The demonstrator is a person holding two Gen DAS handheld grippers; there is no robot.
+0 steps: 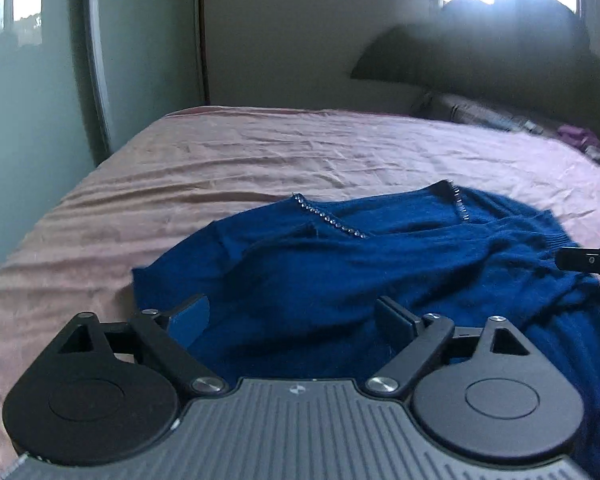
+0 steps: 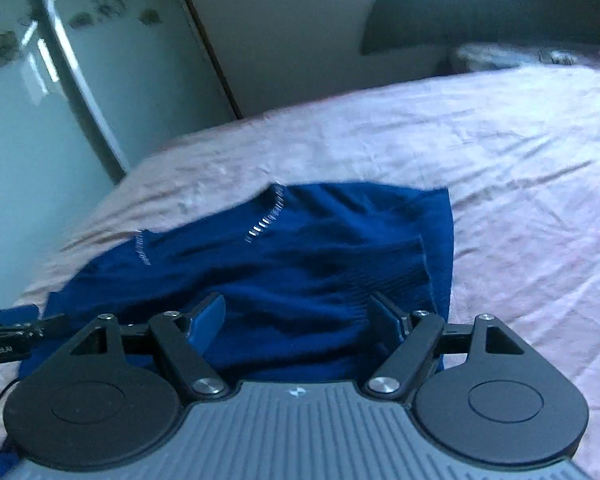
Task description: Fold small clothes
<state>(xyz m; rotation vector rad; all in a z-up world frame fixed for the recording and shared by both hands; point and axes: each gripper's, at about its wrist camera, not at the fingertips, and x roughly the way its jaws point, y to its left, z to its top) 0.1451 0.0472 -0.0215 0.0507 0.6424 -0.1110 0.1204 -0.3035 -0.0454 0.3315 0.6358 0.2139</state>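
A dark blue knit sweater (image 1: pixel 340 264) with a row of small sparkling beads along its neckline lies rumpled on the pink bed sheet (image 1: pixel 220 152). It also shows in the right wrist view (image 2: pixel 300 256). My left gripper (image 1: pixel 296 316) is open, its jaws wide apart just above the sweater's near left part. My right gripper (image 2: pixel 300 316) is open too, jaws wide over the sweater's near right part, by a ribbed cuff or hem. The right gripper's tip shows at the right edge of the left wrist view (image 1: pixel 588 262).
The bed (image 2: pixel 520 160) runs away from me, wrinkled. A mirrored wardrobe door (image 1: pixel 32 80) stands to the left. A dark pillow or headboard (image 1: pixel 480 64) and some small clothes (image 1: pixel 576 136) lie at the far right under a bright window.
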